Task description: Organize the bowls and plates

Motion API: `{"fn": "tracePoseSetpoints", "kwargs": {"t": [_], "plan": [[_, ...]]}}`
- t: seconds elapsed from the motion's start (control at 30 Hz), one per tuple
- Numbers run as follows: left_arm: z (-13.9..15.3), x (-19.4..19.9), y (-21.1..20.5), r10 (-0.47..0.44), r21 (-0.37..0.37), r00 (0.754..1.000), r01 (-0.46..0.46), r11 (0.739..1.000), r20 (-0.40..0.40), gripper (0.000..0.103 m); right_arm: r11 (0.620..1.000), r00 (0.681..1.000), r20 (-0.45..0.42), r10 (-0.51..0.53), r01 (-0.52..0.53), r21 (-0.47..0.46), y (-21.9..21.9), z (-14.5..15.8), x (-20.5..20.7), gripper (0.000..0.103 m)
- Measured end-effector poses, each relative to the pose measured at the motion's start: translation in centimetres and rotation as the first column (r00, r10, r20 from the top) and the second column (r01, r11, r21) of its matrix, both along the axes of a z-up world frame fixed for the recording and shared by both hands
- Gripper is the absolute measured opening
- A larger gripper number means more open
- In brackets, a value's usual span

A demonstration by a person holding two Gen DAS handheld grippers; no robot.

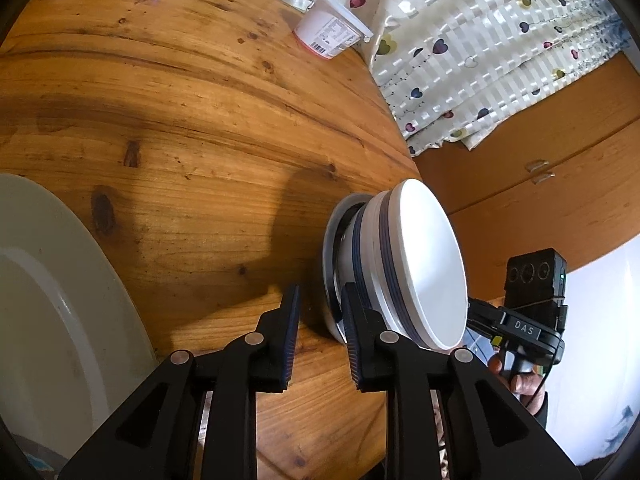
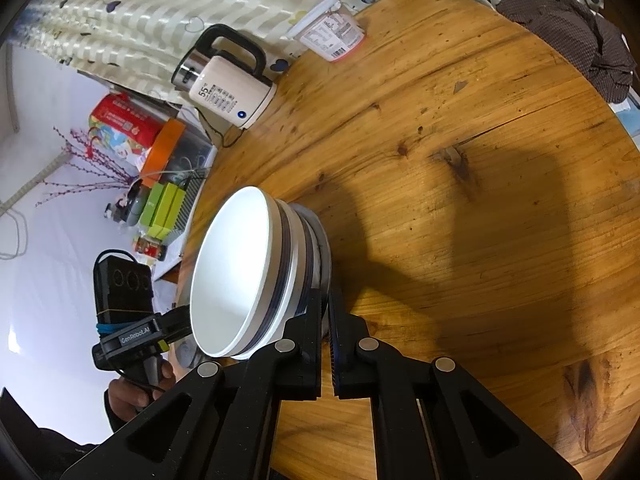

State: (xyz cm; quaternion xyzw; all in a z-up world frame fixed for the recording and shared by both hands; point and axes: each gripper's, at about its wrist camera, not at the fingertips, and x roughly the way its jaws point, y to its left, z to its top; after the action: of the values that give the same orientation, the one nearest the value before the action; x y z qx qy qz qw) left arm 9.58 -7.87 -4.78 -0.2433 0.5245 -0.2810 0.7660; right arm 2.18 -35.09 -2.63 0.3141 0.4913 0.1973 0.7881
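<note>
Right tongs [image 2: 327,304] are pinching narrow on the saucer [image 2: 325,256] rim under stacked bowls [image 2: 240,272], prob. gripping it. Left tongs [image 1: 320,308] are gaping wide just beside that stack, w/ a big plate [image 1: 52,300] lying farther off on the tabletop [image 1: 180,120].

A lived-in home, likely a dining corner. A round knotty-pine worktop [image 2: 460,128] carries an electric kettle [image 2: 228,84], a yoghurt tub [image 2: 332,36] and stacked bowls [image 2: 256,272]. A heart-print curtain [image 1: 480,40] hangs behind it. Beside the worktop, snack boxes [image 2: 124,128] and dried twigs [image 2: 84,172] clutter a white surface.
</note>
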Motion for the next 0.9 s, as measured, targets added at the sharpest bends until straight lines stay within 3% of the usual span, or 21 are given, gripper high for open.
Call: {"fn": "tracePoseSetpoints", "kwargs": {"t": [0.13, 0.2, 0.9], "plan": [[0.1, 0.1, -0.1, -0.025, -0.003, 1.000, 0.025, 1.000, 0.012, 0.018, 1.000, 1.000, 0.004, 0.007, -0.007, -0.015, 0.1, 0.1, 0.0, 0.004], [0.1, 0.1, -0.1, -0.045, -0.027, 0.999, 0.045, 0.999, 0.014, 0.008, 1.000, 1.000, 0.006, 0.003, -0.003, -0.011, 0.0, 0.1, 0.0, 0.004], [2.0, -0.6, 0.4, -0.033, -0.019, 0.998, 0.035, 0.999, 0.061, 0.007, 1.000, 0.999, 0.046, -0.004, 0.005, -0.014, 0.6, 1.9, -0.2, 0.004]]}}
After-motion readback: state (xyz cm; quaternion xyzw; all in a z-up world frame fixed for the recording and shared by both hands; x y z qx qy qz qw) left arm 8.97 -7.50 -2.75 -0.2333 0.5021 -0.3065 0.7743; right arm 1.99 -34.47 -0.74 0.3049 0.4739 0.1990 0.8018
